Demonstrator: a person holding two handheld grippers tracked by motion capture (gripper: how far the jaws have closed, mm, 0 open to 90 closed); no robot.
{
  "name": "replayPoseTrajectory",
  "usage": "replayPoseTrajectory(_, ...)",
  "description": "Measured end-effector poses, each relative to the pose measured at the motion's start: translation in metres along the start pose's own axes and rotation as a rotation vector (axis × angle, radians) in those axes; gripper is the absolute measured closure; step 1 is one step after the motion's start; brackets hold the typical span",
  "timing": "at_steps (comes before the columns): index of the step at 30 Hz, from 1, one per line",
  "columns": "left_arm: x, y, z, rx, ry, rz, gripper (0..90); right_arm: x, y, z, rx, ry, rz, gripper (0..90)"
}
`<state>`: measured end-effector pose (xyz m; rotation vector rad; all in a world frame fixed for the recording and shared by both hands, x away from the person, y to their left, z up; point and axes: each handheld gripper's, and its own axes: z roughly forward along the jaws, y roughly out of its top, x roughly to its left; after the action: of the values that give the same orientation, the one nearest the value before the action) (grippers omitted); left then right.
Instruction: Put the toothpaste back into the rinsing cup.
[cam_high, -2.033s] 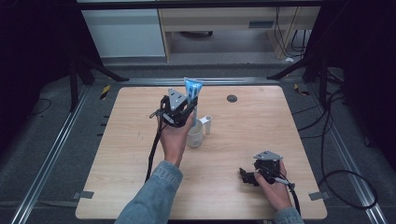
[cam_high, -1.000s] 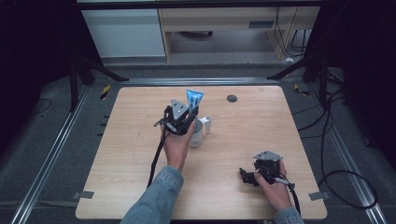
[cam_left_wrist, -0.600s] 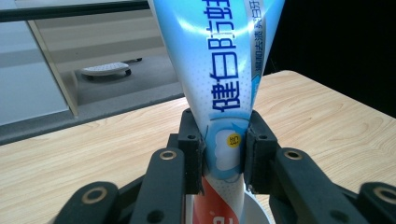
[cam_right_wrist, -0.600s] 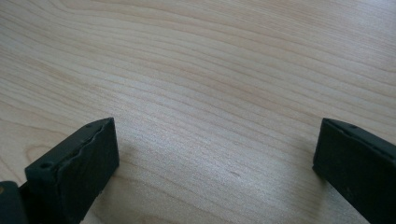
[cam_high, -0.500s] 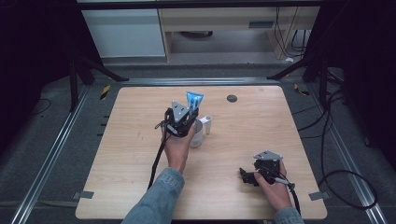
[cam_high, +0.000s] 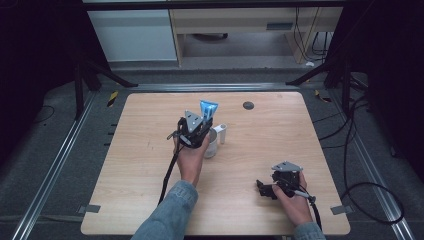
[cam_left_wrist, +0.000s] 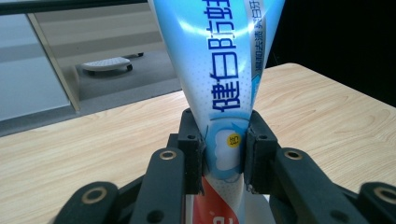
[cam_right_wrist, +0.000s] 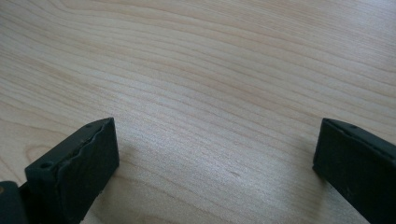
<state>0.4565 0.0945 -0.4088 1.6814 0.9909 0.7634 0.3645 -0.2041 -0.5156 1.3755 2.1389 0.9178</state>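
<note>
Since two seconds ago, our left gripper has drifted slightly right and toward us with the toothpaste tube, now standing over the white cup; the right hand has not shifted.

Table: pale wood board, rounded corners, a small dark disc near the far edge. We rest the right gripper on it at the near right, jaws spread wide with bare wood between them in the right gripper view, holding nothing.

Left hand: mid-table, gripper pointing away from us and upward.

White cup: just under and beside the left gripper, with a small white upright piece just to its right; we cannot tell what that piece is.

Toothpaste tube: blue and white, printed lettering, red band lower down. In the left gripper view the jaws are clamped on its lower body, one pad on each flat face, the wide crimped end rising beyond the fingertips.

Handling judgement: we take the tube to be light, soft-walled and glossy, so it may dent or slide under pressure. The best hold looks like the present one, across the flat faces low on the body, where the contents give firmness; the thin crimped end would flop.

Position: the tube sits squarely between the pads, roughly upright, over the cup.
</note>
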Motion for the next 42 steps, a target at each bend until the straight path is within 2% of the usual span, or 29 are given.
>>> replayPoseTrajectory(42,0.000,-0.016,0.006,0.066,0.012,-0.003,71.8,0.000,0.000,0.000,0.001,-0.001,0.000,0.5)
